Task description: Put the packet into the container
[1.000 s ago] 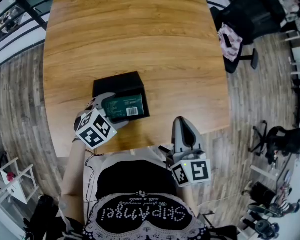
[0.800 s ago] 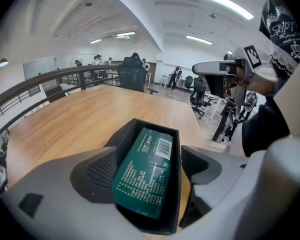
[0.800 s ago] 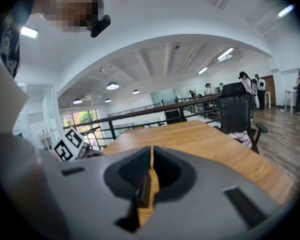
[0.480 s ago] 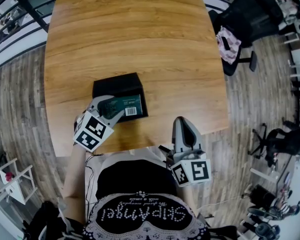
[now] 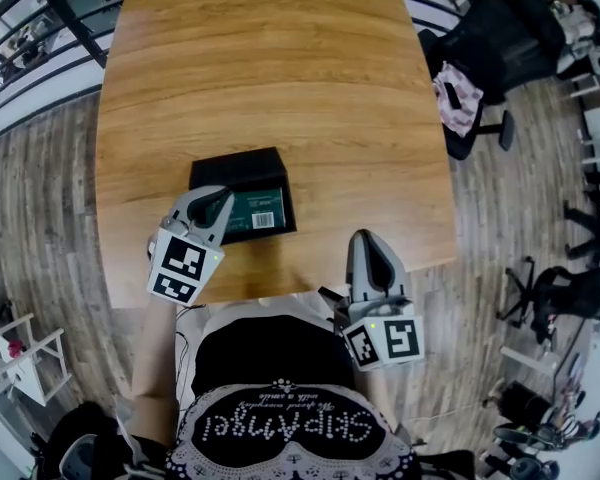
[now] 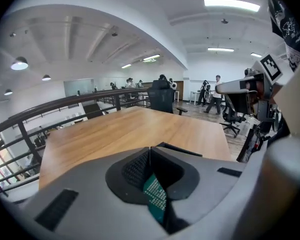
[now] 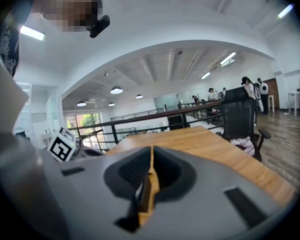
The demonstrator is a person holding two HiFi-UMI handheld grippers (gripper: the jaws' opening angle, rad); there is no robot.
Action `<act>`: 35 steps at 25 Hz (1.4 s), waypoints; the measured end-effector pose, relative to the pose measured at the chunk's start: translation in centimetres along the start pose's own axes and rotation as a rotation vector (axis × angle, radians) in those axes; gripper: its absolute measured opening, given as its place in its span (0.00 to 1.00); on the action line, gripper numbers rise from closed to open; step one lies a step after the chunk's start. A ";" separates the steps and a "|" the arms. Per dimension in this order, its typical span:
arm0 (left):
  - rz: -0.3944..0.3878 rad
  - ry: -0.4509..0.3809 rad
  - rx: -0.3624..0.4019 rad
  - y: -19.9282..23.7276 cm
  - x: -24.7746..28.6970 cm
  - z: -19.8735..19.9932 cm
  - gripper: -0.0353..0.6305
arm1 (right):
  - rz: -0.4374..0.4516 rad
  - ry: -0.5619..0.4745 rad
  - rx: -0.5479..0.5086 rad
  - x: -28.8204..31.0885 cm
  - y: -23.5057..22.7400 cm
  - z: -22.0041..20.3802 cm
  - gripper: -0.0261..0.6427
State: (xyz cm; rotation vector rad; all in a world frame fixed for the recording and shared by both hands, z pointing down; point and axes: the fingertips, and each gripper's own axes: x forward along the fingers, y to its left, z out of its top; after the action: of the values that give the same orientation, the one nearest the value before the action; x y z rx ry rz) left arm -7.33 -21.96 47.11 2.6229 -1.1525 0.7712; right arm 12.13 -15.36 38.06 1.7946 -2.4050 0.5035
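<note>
A dark green packet (image 5: 257, 211) with a white barcode label lies flat inside the black box-shaped container (image 5: 236, 164) on the wooden table (image 5: 280, 78). My left gripper (image 5: 218, 200) hovers over the container's near left corner. Its jaws have just been closing and now meet with nothing between them. In the left gripper view the packet (image 6: 155, 199) shows below through the gap under the shut jaws, with the container's rim (image 6: 182, 149) just beyond. My right gripper (image 5: 368, 244) is shut and empty over the table's near edge.
The table stretches bare beyond the container. A black office chair (image 5: 485, 43) with a pink cloth stands off the table's right side. A railing (image 5: 40, 28) runs along the far left. Wood flooring surrounds the table.
The left gripper has risen and drawn back from the container, and its jaws went from wide apart to shut. The packet stays in the container. The right gripper has kept still.
</note>
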 end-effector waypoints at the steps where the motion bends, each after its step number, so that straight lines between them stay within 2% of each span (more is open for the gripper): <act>1: 0.030 -0.018 -0.002 0.3 -0.4 0.4 0.10 | 0.002 -0.006 -0.002 -0.1 0.0 0.2 0.10; 8: 0.237 -0.182 -0.036 2.1 -4.4 4.2 0.09 | 0.019 -0.045 -0.024 -0.6 -0.1 1.2 0.10; 15: 0.380 -0.371 -0.174 2.4 -11.1 7.5 0.09 | 0.042 -0.085 -0.048 -0.9 0.1 2.4 0.10; 18: 0.431 -0.425 -0.192 2.3 -13.8 8.2 0.09 | 0.055 -0.096 -0.059 -1.1 0.2 3.1 0.10; 27: 0.538 -0.474 -0.246 1.2 -18.8 7.4 0.09 | 0.088 -0.096 -0.074 -1.4 0.7 3.6 0.10; 35: 0.567 -0.464 -0.332 0.5 -20.0 4.8 0.09 | 0.098 -0.069 -0.073 -1.6 1.3 2.7 0.10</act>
State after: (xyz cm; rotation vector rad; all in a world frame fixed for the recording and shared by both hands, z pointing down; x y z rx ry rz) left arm -17.16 -11.24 32.54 2.2587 -1.9950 0.0031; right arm 11.72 -14.46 34.87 1.6979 -2.5321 0.3630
